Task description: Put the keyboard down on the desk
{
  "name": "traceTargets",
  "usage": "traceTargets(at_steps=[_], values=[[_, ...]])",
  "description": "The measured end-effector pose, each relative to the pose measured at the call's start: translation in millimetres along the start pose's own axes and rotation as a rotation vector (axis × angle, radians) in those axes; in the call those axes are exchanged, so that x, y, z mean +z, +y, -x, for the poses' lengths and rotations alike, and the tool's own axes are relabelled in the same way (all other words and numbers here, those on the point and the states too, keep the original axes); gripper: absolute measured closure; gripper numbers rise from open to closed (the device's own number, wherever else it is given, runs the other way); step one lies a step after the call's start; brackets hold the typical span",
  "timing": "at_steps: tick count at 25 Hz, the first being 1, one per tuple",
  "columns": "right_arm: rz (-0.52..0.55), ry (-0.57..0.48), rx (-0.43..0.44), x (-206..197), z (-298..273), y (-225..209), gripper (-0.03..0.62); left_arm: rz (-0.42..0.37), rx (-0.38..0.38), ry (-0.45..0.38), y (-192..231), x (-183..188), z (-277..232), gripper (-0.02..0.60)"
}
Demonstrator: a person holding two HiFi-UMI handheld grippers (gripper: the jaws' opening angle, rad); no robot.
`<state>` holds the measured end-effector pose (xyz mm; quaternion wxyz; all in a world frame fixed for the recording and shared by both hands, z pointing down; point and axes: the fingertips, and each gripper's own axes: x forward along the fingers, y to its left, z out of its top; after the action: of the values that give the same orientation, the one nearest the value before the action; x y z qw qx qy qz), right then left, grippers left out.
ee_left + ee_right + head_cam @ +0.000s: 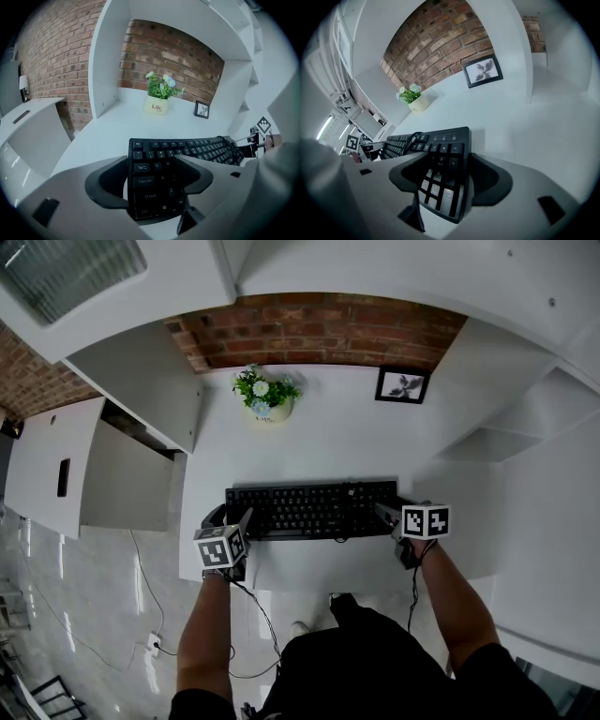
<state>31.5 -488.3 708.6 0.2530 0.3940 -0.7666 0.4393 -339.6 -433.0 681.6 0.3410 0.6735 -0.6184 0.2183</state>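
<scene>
1. Obscured: in the head view both ends of the keyboard are covered, one by the left gripper and the other by the right gripper. The near edge of the desk is cut off by the person's dark clothing.
2. Left gripper view: the jaws stand wide apart with the keyboard's left end between them. One jaw overlaps the keys from the camera's side, so contact there cannot be confirmed. A thin white strip shows between the other jaw and the keyboard's edge. No grip observed.
3. Right gripper view: the jaws are likewise wide, with the number-pad end between them and a pale sliver beside one jaw. Nothing is held.
4. Location: the keyboard lies flat on the desk, close to its front edge. It is well apart from the flower pot and the picture frame, which stand at the back by the brick wall.
5. Legible: the left gripper view shows the key legends Tab, Caps Lock, Shift and Ctrl. The pot reads "Life" (a smaller line beneath is too small to read). In the right gripper view the number-pad legends are dim; only a "9" can be made out.
6. Unidentified: a dark loop lies over the keys in the right gripper view.
</scene>
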Motion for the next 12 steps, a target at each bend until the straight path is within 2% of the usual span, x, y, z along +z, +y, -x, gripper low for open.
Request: traceTargets(at_steps=[5, 12], values=[[0.014, -0.018, -0.037, 0.6, 7.3, 0.9, 0.321, -0.077, 0.042, -0.030, 0.4, 2.5, 11.9, 0.261], [0.070, -0.095, -0.094, 9.0, 30.9, 3.2, 0.322, -0.108, 0.021, -0.117, -13.6, 17.3, 42.8, 0.261]])
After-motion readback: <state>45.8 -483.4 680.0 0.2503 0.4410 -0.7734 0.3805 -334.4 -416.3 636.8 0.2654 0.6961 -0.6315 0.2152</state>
